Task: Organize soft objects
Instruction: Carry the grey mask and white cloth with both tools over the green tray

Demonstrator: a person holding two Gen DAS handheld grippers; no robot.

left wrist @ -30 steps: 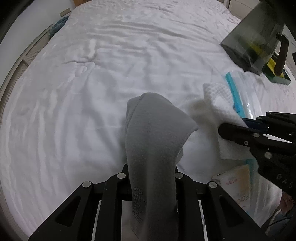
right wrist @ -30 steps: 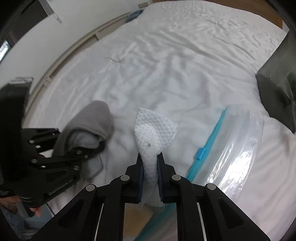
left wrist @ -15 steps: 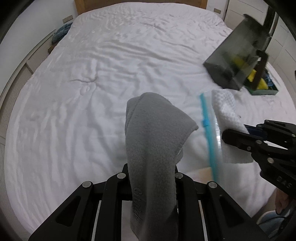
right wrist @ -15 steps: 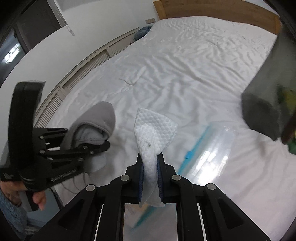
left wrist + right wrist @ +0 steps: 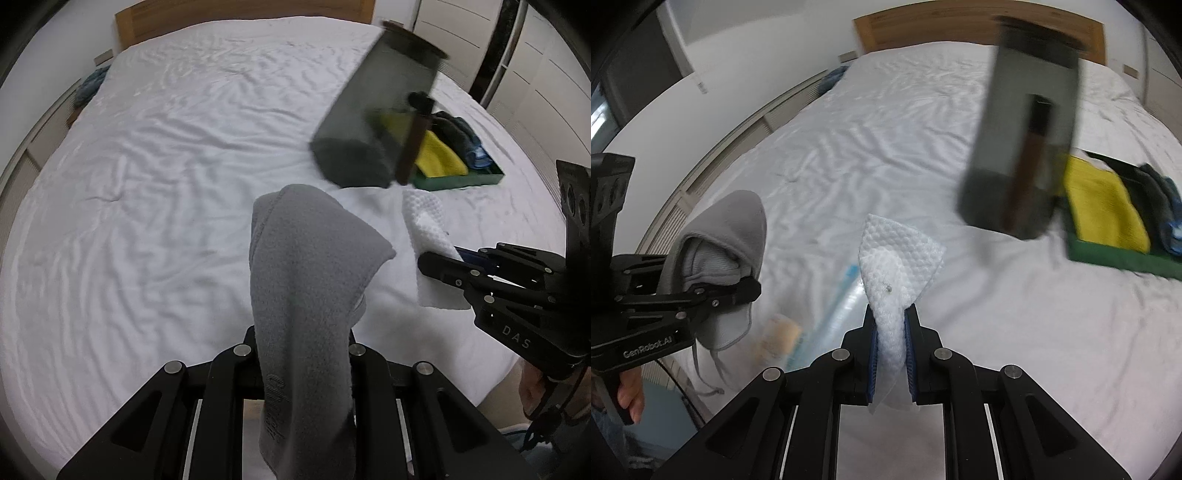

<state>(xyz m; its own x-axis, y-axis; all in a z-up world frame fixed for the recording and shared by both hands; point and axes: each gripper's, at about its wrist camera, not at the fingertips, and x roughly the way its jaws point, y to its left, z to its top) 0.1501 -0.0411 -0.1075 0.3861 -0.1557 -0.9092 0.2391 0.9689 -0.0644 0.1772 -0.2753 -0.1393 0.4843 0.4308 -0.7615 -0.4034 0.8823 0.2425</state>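
Observation:
My left gripper (image 5: 301, 343) is shut on a grey fleece cloth (image 5: 306, 266) that stands up and droops over the fingers; it also shows in the right wrist view (image 5: 727, 236). My right gripper (image 5: 891, 325) is shut on a white waffle-textured cloth (image 5: 895, 254), seen from the left wrist view too (image 5: 428, 229). Both are held above the white bed (image 5: 166, 166). A green tray (image 5: 1123, 258) with a yellow cloth (image 5: 1104, 210) and dark and blue cloths lies at the right.
A dark translucent box (image 5: 376, 122) with a brown handle stands on the bed beside the tray. A clear zip bag with a blue strip (image 5: 834, 299) lies blurred below my right gripper. A wooden headboard (image 5: 960, 26) is at the far end.
Both grippers have risen and tilted up, each keeping its cloth. The view now reaches the headboard, the box and the green tray; the zip bag has dropped toward the bottom of view.

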